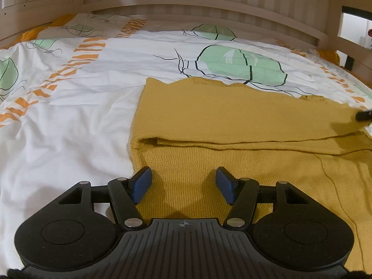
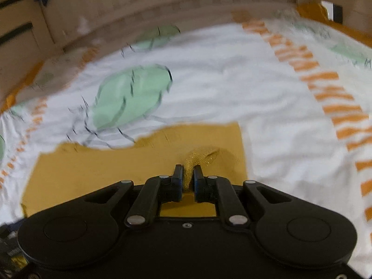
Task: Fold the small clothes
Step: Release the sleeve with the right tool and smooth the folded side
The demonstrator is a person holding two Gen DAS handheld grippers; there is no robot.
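From your left wrist camera, your left gripper point(image 1: 183, 181) hangs over the near edge of a mustard-yellow knit sweater point(image 1: 232, 116), its blue pads point(image 1: 142, 186) held well apart with nothing pinched between them; only the flat knit lies below the gap. The sweater lies spread on a white duvet point(image 1: 69, 127) printed with green shapes and orange stripes, and one layer of it is folded across the middle, giving a long crease from left to right. At the far right edge of this view, a dark tip of your right gripper point(image 1: 363, 115) shows over the sweater's edge. A pale wooden headboard point(image 1: 209, 2) stands behind the bed.

From your right wrist camera, which is blurred, your right gripper point(image 2: 187, 174) has its fingers drawn narrow and is pinching a raised ridge of the sweater point(image 2: 104, 169) near its right edge. The knit bunches up between the pads. The duvet point(image 2: 267, 116) stretches beyond and to the right.
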